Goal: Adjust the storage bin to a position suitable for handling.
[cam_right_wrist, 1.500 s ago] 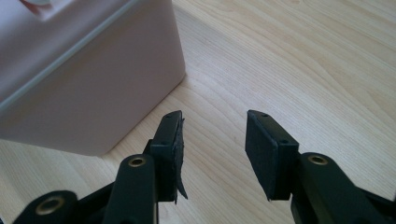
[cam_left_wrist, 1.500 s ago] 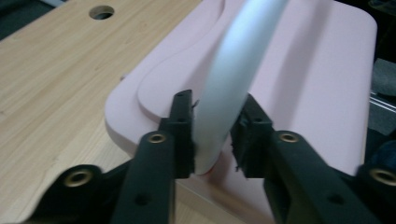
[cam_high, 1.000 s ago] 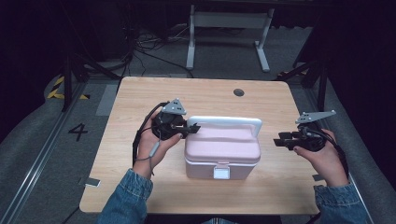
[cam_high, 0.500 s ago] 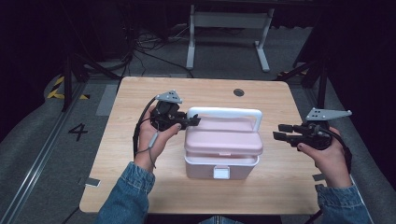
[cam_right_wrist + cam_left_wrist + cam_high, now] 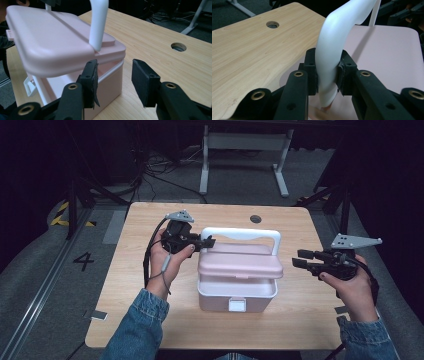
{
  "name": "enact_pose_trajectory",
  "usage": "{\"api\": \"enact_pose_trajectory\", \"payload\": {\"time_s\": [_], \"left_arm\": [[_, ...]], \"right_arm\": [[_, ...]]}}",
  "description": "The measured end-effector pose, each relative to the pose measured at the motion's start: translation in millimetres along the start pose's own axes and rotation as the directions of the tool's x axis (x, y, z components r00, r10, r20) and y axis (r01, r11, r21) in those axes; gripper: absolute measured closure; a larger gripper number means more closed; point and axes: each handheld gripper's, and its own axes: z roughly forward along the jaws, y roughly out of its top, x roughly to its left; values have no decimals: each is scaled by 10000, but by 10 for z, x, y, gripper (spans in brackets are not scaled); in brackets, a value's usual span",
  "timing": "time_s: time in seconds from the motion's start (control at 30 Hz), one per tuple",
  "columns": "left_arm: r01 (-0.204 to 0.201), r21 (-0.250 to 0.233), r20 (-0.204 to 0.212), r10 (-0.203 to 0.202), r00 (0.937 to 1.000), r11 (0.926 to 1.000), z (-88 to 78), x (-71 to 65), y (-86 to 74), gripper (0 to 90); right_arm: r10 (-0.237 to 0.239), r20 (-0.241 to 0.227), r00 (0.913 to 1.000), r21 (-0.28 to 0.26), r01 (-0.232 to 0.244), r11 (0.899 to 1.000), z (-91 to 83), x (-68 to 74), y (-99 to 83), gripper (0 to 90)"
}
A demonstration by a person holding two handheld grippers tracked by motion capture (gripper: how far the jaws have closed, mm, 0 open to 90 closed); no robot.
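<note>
High view: a pink lidded storage box (image 5: 237, 280) sits at the centre of the frame on a light wooden table (image 5: 125, 285), its white latch facing the lower edge. The left gripper (image 5: 209, 241), left of centre, is clamped on the left end of the box's white carry handle (image 5: 247, 235), and the lid (image 5: 241, 262) stands raised off the base. The right gripper (image 5: 298, 259), at the right of the frame, hangs in the air apart from the box, nothing between its jaws.

Left gripper view: the pads (image 5: 314, 75) squeeze the handle's curved leg (image 5: 332, 50) low in the middle of the frame, close to where it meets the lid. The risk I see here is that the grip sits at one end only, so the lid may twist on its hinge or the smooth, rounded plastic may slide through the pads and let the lid drop.

Right gripper view: the jaws stand apart, having just closed a little, with bare table between them; the left-hand pad (image 5: 92, 80) lies near the box's corner, under the lifted lid edge (image 5: 62, 62) at upper left. Judging from this, a careless push forward could knock the light box sideways, or the jaws could be caught if the lid falls.
</note>
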Motion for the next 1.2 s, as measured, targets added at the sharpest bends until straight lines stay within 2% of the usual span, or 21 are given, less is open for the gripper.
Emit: {"api": "enact_pose_trajectory", "payload": {"time_s": [0.13,0.3,0.43,0.5,0.63,0.7,0.73,0.87,1.03,1.2], "left_arm": [[267,-159,100,-265,9996,9995,4,58,26,734],[303,-131,45,-303,9995,9995,11,93,97,725],[376,-70,-26,-376,9993,9993,16,117,153,715],[417,-92,17,-417,9991,9991,19,142,168,713],[772,-159,174,-770,9969,9969,22,200,188,714],[738,-191,170,-735,9972,9971,27,218,205,711],[738,-191,170,-735,9972,9971,27,218,205,710],[784,-232,185,-779,9968,9967,27,217,202,710],[718,-185,87,-717,9974,9972,24,198,197,707],[515,-101,-80,-516,9986,9986,19,172,188,695]], "right_arm": [[-128,-150,9998,-163,126,9998,-42,39,4,623],[-306,-246,9992,-314,299,9991,-77,84,0,702],[-464,-427,9980,-304,451,9985,-78,136,4,856],[-531,-538,9971,-249,518,9983,-51,161,-5,900],[-645,-916,9937,-94,639,9979,57,225,-41,900],[-779,-1255,9890,3,786,9969,148,283,-51,900],[-779,-1255,9890,3,786,9969,148,283,-51,900],[-763,-1739,9818,-556,675,9962,252,355,-49,900],[-721,-1616,9842,-1078,550,9926,331,383,-57,900],[-518,-1497,9874,-1538,285,9877,324,360,-65,900]]}}
